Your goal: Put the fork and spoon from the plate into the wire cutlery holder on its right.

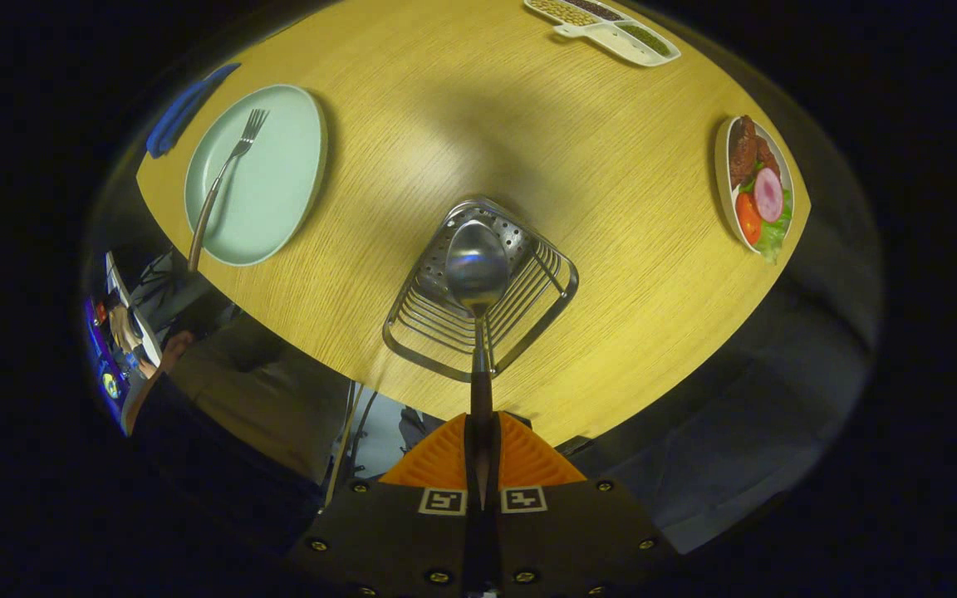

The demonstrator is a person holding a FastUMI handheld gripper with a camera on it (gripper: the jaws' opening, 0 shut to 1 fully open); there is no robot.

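At the bottom centre of the frame the gripper [481,453] has its two orange fingers [437,461] pressed together on the dark handle of the spoon [477,266], with only the handle between them. The spoon points straight ahead, and its shiny bowl hangs over the wire cutlery holder [528,311], which stands in the middle of the frame on the wooden tabletop [528,141]. In the upper left lies the pale green plate [267,178], and the fork [225,178] rests across it, tines up and away, its handle reaching past the plate's near rim. A blue object [184,112] lies just beyond the plate. At the right sits a dish of food [757,187], and at the top a divided tray [603,25].
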